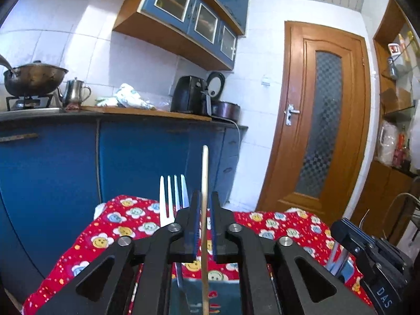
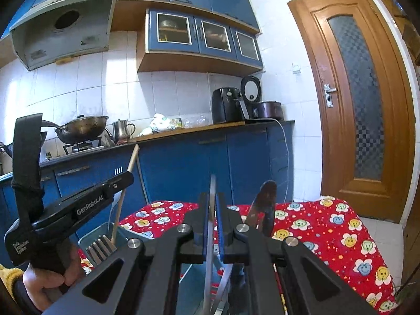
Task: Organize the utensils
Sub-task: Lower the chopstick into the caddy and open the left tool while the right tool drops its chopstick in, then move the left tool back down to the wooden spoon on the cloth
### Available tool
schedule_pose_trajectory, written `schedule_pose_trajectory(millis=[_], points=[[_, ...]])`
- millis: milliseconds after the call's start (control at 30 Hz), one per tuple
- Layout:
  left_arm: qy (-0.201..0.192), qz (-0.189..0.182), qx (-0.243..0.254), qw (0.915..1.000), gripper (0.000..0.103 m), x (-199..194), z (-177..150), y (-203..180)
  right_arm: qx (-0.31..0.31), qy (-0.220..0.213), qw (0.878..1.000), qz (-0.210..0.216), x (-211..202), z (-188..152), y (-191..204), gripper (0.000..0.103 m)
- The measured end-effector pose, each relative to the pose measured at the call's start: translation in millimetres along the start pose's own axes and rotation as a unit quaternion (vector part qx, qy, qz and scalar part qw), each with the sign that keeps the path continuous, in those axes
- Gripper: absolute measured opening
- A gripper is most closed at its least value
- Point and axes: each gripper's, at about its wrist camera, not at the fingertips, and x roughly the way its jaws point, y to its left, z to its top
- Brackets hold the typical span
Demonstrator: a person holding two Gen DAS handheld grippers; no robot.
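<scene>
Red cloth with smiley flowers [image 1: 288,225] covers the table [image 2: 341,236]. The left gripper [image 1: 204,204] holds its fingers almost closed around a thin pale wooden chopstick [image 1: 204,173] that stands upright; I cannot tell if they press on it. The stick's lower end goes down into a see-through blue plastic box [image 1: 225,288] near the table's front edge. A white plastic fork [image 1: 172,197] stands just beside it. The right gripper [image 2: 213,210] has its fingers nearly closed around a thin grey metal knife blade [image 2: 212,199]. A dark shiny spoon [image 2: 263,204] stands next to it.
</scene>
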Motion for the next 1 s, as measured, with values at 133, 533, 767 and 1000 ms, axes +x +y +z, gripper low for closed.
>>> schedule_pose_trajectory(millis=[133,533,767,1000], points=[[0.007,-0.009,-0.001,0.9999,0.03,-6,0,-1,0.003,0.0,1.0,0.001,-5,2,2,0.02],[0.024,-0.029,0.003,0.9993,0.046,-42,7,-5,0.038,-0.013,0.999,0.006,-46,16,7,0.028],[0.041,-0.035,0.004,0.9985,0.047,-67,8,-1,0.067,-0.005,0.998,-0.003,-77,19,3,0.028],[0.066,-0.038,0.004,0.9971,0.049,-93,8,3,0.073,0.019,0.997,-0.014,-104,17,8,0.032]])
